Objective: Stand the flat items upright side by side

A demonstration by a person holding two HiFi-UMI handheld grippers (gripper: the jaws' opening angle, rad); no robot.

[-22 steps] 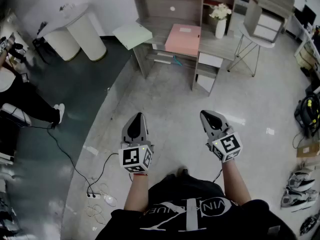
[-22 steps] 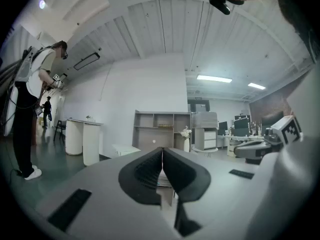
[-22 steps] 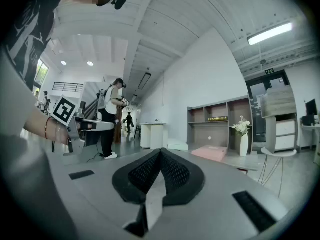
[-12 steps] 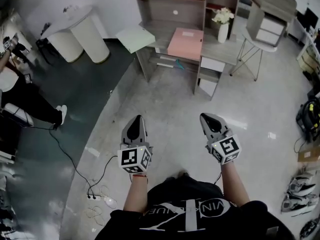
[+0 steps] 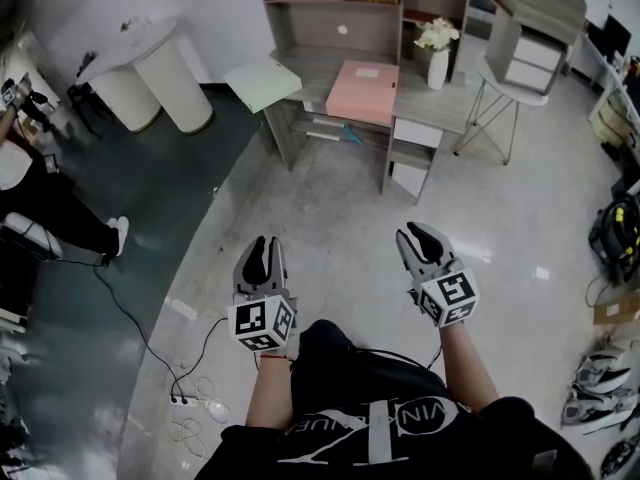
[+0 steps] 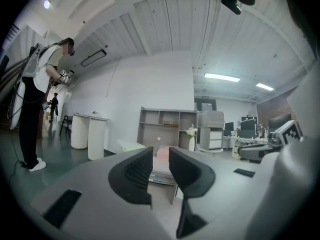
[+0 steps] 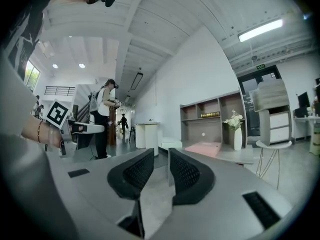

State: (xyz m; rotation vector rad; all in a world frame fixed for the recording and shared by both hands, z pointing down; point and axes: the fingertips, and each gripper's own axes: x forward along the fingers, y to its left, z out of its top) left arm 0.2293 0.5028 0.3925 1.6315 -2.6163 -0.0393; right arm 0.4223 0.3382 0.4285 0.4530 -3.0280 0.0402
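Flat items, two noted: a pale green one (image 5: 262,80) at the left end of the far tabletop (image 5: 440,103), jutting past its edge, and a pink one (image 5: 365,91) just right of it. We record both lying flat. A white vase (image 5: 438,63) with flowers stands right of the pink one on the same tabletop. Nearer, above the floor (image 5: 340,208), we find the left tool (image 5: 260,246) with its jaws a narrow gap apart and nothing between them. The right tool (image 5: 418,236) shows the same: jaws slightly apart, empty. Both tools sit side by side, well apart from the flat items.
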